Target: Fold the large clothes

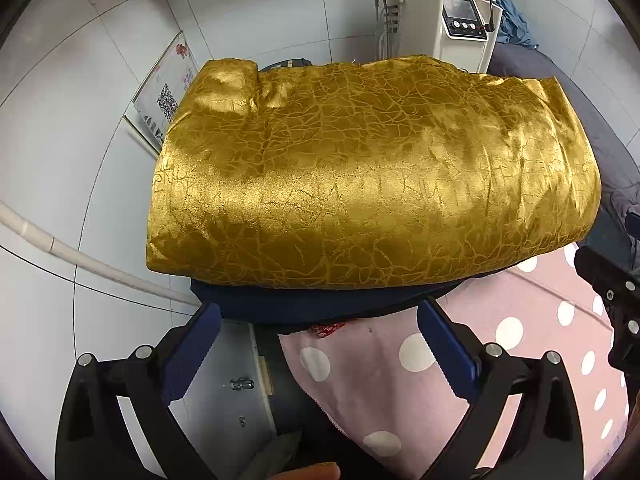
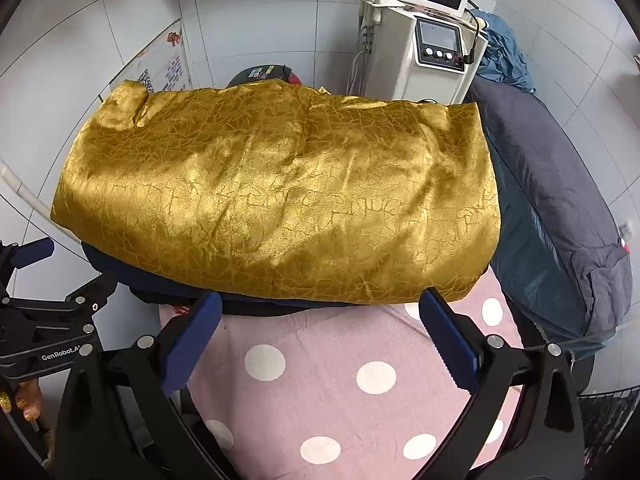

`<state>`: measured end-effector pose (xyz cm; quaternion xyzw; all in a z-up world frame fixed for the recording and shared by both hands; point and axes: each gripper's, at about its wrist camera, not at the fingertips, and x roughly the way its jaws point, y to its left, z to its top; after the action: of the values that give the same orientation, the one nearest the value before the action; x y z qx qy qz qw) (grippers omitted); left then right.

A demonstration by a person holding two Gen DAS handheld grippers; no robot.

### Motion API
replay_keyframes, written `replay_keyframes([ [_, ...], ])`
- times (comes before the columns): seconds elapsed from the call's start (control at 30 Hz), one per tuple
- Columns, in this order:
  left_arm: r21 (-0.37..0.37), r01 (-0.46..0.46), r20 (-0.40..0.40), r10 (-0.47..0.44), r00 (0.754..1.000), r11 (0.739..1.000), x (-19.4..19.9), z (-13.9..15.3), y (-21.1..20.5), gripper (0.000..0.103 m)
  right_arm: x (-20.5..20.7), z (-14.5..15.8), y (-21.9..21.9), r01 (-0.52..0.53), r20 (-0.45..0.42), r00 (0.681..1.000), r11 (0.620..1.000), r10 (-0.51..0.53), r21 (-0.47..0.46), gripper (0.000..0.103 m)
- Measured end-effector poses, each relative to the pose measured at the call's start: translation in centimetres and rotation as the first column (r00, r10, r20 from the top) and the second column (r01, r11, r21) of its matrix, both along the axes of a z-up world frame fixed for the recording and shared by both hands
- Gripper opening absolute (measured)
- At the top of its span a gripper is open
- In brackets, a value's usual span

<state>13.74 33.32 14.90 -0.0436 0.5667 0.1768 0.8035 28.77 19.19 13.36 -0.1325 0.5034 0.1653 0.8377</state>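
Shiny gold crackle-patterned satin garment point(image 1: 372, 176), folded into a plump rectangle, lies atop dark navy fabric point(image 1: 304, 304) on the pink white-dotted sheet point(image 2: 340, 384). The left gripper point(image 1: 318, 344) and right gripper point(image 2: 320, 340) gape wide, holding nothing, their ridged blue pads point(image 2: 192, 344) just short of the bundle.

Both views are evenly and brightly lit from above, and broad glare is thrown off the shiny gold crackle-patterned folded cloth point(image 1: 372, 176) point(image 2: 280, 196). Sharp focus is kept throughout. Straight tile lines are bowed by fisheye distortion, and dark vignetting is seen toward 2 and 10 o'clock.
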Motion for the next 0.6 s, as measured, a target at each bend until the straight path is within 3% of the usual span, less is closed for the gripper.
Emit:
replay_keyframes([
  [0.4,0.007,0.006,-0.014,-0.006,1.0,1.0,0.1,-0.5,-0.22,0.097,0.0,-0.28,0.53,-0.013,0.0,1.0,1.0,0.013,-0.012,0.097],
  [0.6,0.061,0.025,0.005,-0.026,1.0,0.998,-0.07,-0.25,-0.77,0.097,0.06,-0.26,0.49,-0.009,0.001,1.0,1.0,0.009,-0.013,0.097],
])
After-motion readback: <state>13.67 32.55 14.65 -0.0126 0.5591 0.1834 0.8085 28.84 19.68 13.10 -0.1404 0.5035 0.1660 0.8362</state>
